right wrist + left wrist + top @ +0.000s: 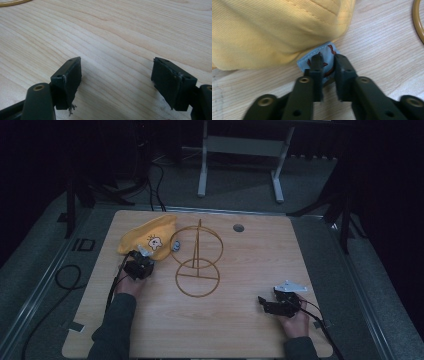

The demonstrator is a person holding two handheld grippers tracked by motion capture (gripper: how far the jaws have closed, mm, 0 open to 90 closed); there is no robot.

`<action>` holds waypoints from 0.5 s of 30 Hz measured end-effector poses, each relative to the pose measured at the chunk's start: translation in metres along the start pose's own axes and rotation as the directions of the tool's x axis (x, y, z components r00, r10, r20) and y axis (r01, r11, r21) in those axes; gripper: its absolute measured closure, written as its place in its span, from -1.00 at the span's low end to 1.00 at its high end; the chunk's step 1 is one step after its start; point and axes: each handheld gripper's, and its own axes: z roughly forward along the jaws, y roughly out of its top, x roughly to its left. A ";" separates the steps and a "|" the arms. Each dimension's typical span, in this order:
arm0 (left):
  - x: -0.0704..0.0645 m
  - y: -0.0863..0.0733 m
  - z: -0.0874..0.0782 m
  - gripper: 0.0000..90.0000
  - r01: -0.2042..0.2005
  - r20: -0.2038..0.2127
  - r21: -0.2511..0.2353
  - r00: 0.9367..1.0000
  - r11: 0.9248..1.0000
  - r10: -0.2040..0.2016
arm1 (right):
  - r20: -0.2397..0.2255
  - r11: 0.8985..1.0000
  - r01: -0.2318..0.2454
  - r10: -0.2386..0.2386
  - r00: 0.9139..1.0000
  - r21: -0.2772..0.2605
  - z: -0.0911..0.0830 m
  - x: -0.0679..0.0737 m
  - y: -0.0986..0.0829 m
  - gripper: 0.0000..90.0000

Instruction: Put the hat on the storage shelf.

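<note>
So, there's a light wooden desk (240, 320) with a yellow cloth hat (145, 236) lying at its far left part. The hat has a little cartoon patch on it, facing up. Just right of the hat stands a gold wire stand (197, 262): two rings and an upright rod, the lower ring flat on the wood, the upper one tilted up behind it. A small round grommet (238, 227) sits in the desk near the far edge.

The left tongs (144, 254) are right at the near edge of the hat, held by the left hand (129, 284) with a cable trailing back along the sleeve. In the left gripper view those tongs (327, 65) are pinched onto a small blue fabric tab (317, 57) with reddish stitching that sticks out from under the yellow hat (274, 30). The jaws are nearly together with the tab caught between them, and the tab lies flat on the wood. A bit of the gold ring (418, 20) curves at the right edge there.

The right tongs (263, 303) are near the front right of the desk, well apart from the hat and the stand, pointing left, with the grey plate on top. In the right gripper view they (116, 77) are spread wide with bare wood between the jaws, holding nothing.
</note>
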 end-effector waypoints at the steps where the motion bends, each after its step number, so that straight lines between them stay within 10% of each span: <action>1: -0.001 0.000 -0.002 0.84 -0.009 0.000 0.003 1.000 1.000 0.009 | 0.000 1.000 0.000 0.000 1.000 0.000 0.000 0.000 0.000 -0.46; 15: 0.000 -0.001 -0.016 0.90 -0.023 0.033 -0.006 0.999 1.000 0.023 | -0.002 1.000 0.001 -0.001 1.000 0.000 0.000 0.000 0.000 -0.47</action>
